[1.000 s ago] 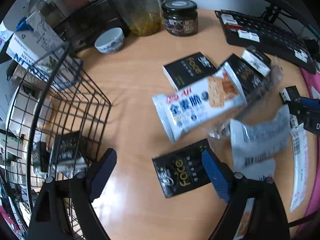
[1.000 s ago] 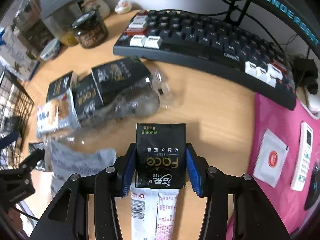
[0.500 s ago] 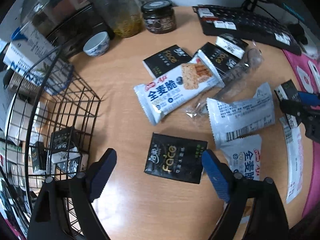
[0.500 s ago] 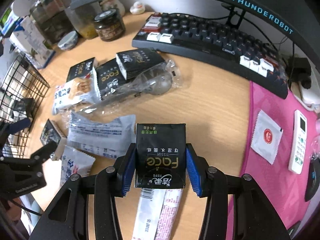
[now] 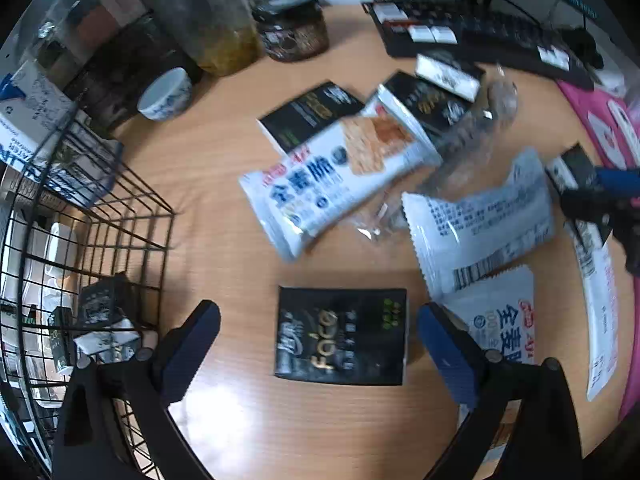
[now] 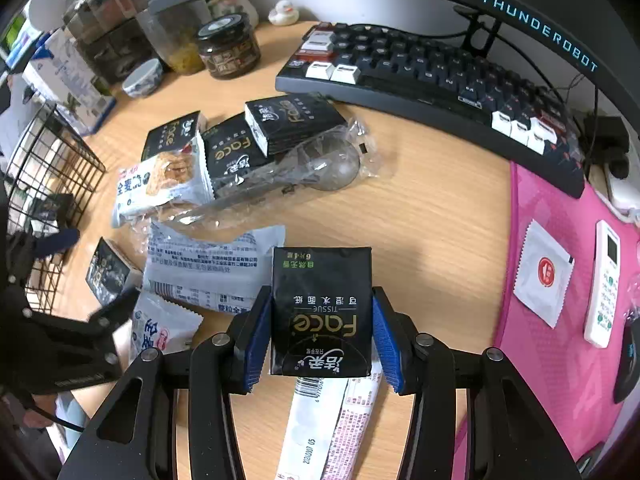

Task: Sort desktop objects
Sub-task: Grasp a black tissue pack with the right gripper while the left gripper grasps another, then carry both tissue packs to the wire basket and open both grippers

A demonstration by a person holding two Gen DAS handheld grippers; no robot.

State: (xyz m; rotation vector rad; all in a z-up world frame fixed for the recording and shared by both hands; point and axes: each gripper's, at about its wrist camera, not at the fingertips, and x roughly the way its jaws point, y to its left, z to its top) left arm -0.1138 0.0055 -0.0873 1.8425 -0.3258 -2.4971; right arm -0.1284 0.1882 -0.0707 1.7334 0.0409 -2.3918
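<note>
My right gripper [image 6: 321, 332] is shut on a black tissue pack [image 6: 321, 312] and holds it above the wooden desk. My left gripper [image 5: 320, 336] is open, its blue pads either side of another black tissue pack [image 5: 342, 336] lying flat on the desk. More black tissue packs [image 6: 294, 124] and white cracker packets [image 5: 336, 176] lie in a heap in the middle. A black wire basket [image 5: 100, 240] at the left holds several tissue packs [image 5: 104, 312].
A keyboard [image 6: 440, 80] lies at the back under a monitor. A jar [image 6: 230, 48], a plastic container [image 5: 212, 28] and a small bowl [image 5: 164, 90] stand at the back left. A pink mat [image 6: 568, 300] with a remote [image 6: 602, 284] lies at the right.
My left gripper has moved over the flat black tissue pack, which now lies between its pads. My right gripper has lifted a little with its tissue pack still held.
</note>
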